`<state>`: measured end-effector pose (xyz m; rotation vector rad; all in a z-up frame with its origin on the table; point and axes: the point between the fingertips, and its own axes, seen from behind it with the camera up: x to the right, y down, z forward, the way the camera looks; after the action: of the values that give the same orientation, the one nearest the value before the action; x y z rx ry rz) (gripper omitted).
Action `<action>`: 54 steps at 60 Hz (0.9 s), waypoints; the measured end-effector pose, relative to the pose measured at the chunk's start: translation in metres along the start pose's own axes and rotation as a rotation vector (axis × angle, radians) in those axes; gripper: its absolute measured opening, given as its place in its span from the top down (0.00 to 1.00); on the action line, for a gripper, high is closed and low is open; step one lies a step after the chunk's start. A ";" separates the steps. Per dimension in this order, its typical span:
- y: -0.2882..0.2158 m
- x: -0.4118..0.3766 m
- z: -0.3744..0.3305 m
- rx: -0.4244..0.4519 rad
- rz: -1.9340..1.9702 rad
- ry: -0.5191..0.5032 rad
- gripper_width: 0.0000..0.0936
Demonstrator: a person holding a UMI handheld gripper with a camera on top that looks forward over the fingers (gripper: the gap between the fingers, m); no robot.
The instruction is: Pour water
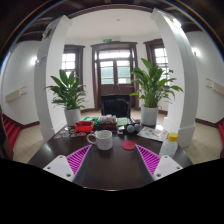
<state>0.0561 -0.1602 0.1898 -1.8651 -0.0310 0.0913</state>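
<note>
pink-padded tongs stand wide apart, holding nothing, over the dark desk. just ahead, between the fingers, sits a white mug. beyond the right finger are a red coaster and an orange-filled glass.

1. The tabletop is dark brown.
2. The mug on it is white.
3. The coaster beside the mug is red.
4. The finger pads of the hand-held gripper are magenta with a ridged pattern.
5. Both plants are green, in white pots.
6. The glass holds orange liquid.
</note>
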 end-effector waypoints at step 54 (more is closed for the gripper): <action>0.075 0.231 0.123 0.075 -0.036 0.154 0.17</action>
<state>0.2750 -0.0493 0.0717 -1.7911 0.0449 -0.0749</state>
